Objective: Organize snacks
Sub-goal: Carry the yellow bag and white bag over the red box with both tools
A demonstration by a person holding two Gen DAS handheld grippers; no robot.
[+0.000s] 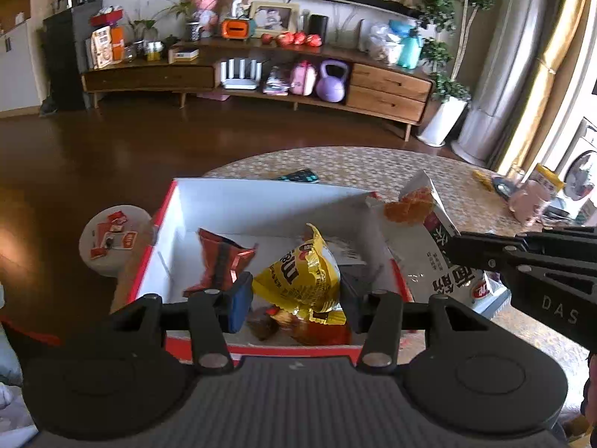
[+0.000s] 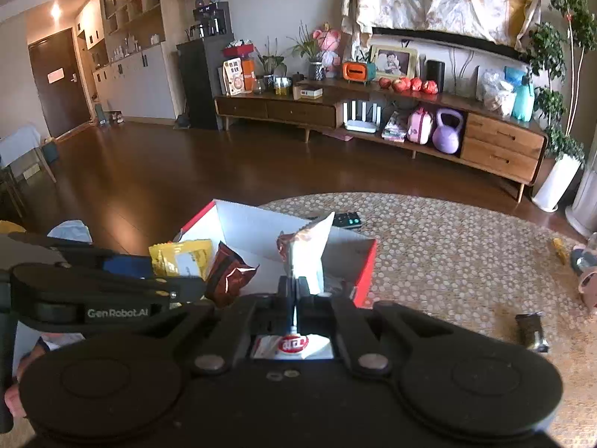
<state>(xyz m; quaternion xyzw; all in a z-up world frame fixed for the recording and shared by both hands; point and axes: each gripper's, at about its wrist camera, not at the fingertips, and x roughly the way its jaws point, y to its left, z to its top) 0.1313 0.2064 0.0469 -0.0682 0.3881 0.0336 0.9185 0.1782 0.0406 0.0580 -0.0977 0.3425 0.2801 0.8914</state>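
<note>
A red box with a white inside [image 1: 261, 209] stands on the round table [image 1: 335, 164]. In it lie a dark red snack bag [image 1: 220, 261] and a yellow snack bag [image 1: 298, 276]. My left gripper [image 1: 294, 298] is open, its fingers either side of the yellow bag, just above the box. My right gripper [image 2: 294, 291] is shut on a white noodle snack bag [image 2: 309, 257] and holds it upright over the box's right edge. That bag also shows in the left wrist view [image 1: 429, 231]. The box [image 2: 261, 231], red bag [image 2: 227, 272] and yellow bag [image 2: 179, 257] show in the right wrist view.
A remote control [image 2: 347, 220] lies on the table behind the box. A small dark packet [image 2: 531, 330] lies at the table's right; more items [image 1: 530, 194] sit at its far right edge. A round stool with red packets [image 1: 112, 239] stands left of the box.
</note>
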